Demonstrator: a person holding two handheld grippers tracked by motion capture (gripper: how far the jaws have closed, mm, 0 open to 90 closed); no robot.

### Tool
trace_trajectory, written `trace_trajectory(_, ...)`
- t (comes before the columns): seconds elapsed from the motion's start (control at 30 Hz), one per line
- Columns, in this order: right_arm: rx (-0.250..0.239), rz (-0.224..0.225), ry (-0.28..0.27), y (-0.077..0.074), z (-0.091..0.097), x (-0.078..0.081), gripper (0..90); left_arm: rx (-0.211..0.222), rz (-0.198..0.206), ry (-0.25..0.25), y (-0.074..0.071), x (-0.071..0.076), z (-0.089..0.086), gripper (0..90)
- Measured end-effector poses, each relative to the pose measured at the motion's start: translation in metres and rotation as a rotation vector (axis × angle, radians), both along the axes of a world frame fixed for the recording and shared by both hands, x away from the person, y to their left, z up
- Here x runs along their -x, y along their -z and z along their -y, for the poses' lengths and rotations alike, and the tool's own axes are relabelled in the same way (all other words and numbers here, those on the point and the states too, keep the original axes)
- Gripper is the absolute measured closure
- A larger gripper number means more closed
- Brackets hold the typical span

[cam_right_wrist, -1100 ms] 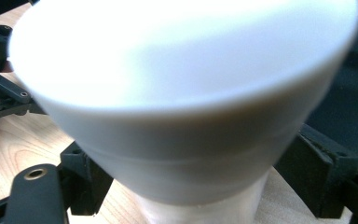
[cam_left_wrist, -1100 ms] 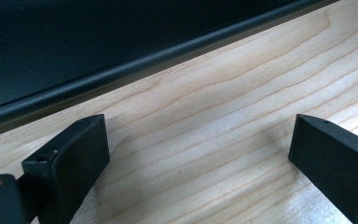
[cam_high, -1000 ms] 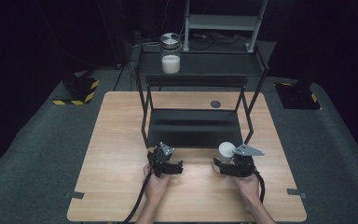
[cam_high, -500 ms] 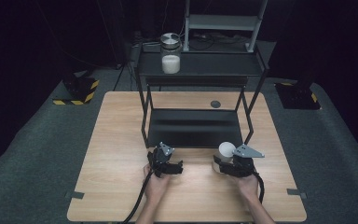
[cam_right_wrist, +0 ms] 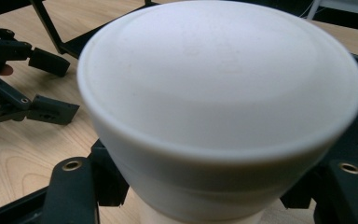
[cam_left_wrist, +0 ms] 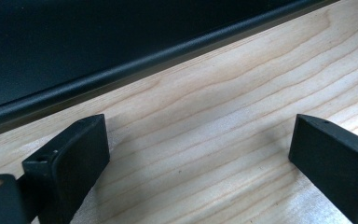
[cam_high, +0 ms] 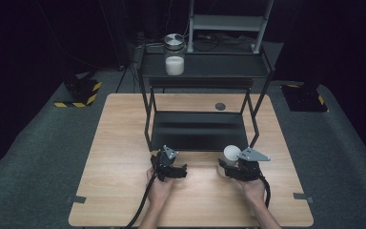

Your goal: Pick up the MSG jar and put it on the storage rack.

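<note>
White cup [cam_right_wrist: 219, 107] sits upside down between the right gripper [cam_high: 232, 168] jaws, which have just been closing and now pinch its wall near the counter [cam_high: 124, 143]. I judge the grasp step in hand: I would confirm both pads bear evenly before lifting, and lift straight up so the cup cannot tilt out. Left gripper [cam_left_wrist: 200, 154] rests beside it with jaws spread, nothing between them. Count: one cup, one lidded jar [cam_high: 174, 54] on the black shelf rack [cam_high: 205, 67] beyond the jaws, two grippers.
</note>
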State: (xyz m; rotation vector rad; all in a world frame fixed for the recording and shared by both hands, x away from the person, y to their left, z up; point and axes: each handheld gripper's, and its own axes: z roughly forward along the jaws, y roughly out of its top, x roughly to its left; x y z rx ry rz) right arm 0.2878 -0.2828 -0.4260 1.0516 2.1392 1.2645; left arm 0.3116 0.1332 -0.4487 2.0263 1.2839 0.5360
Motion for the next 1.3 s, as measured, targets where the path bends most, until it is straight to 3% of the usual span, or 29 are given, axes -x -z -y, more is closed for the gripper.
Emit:
trace_trajectory(0.47,0.002,-0.018,0.001,-0.009,0.007,-0.006,33.7,0.0,0.0,0.0,0.0,0.0,0.0,5.0)
trace_trajectory(1.3,-0.01,-0.013,-0.021,-0.054,0.011,-0.016,33.8,0.001,0.0,0.0,0.0,0.0,0.0,5.0)
